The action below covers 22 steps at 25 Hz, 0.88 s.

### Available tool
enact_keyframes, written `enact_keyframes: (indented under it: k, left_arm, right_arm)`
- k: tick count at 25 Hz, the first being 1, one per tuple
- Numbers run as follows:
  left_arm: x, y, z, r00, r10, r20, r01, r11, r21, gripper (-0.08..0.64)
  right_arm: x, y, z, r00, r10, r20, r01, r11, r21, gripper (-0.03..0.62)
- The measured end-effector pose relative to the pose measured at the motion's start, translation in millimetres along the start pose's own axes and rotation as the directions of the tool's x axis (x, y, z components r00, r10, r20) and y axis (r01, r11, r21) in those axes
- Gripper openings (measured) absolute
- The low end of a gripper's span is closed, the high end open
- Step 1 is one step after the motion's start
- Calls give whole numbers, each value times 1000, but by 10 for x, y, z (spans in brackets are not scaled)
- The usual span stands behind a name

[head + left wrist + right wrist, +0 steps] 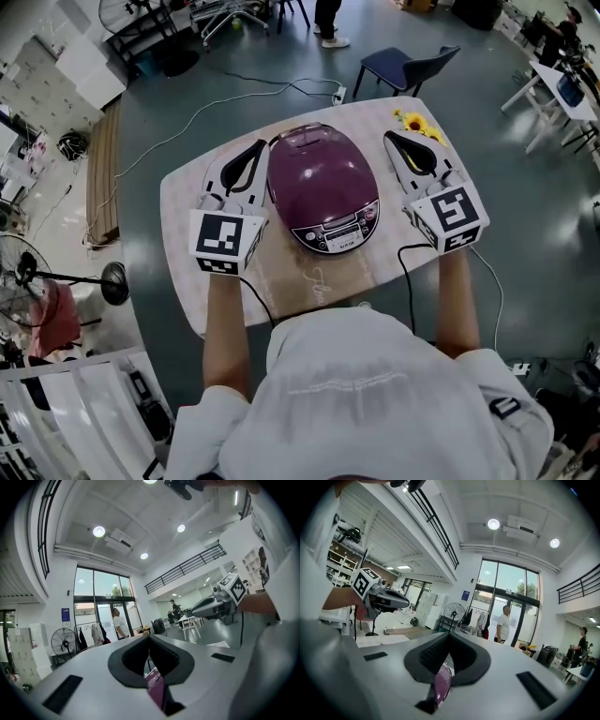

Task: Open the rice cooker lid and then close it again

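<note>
Left gripper [261, 145]: the jaws are pressed together and nothing is between them.
Right gripper [390, 138]: the jaws are also together, with no thing held.
Rice cooker [330, 214]: it stands between your two grippers, just beside each one, on the table [187, 202]. Its lid [317, 161] is down.
Head view only: the whole cooker, and a sunflower [417, 123] just beyond your right gripper's tip.
Gripper views only: a purple sliver of the cooker below each pair of jaws [154, 691], and far ahead a person [504, 625] and a fan [453, 612] before glass doors.
Arms: both your forearms reach forward. Both grippers point away from you, about level, along the cooker's sides.
Contact: you cannot tell if either gripper touches the cooker.
</note>
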State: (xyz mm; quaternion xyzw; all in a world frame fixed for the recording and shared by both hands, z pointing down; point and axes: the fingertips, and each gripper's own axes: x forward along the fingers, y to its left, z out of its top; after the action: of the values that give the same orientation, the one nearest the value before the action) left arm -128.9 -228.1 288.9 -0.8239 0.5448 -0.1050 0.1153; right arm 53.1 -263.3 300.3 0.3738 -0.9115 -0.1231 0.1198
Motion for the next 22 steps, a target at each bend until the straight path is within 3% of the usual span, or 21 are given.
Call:
enact_keyframes:
  k: [22]
  left_arm:
    - [-31, -72, -131, 999, -30, -26, 30, 999, -19, 17]
  right_arm:
    - [6, 86, -104, 999, 14, -39, -14, 1000, -1, 25]
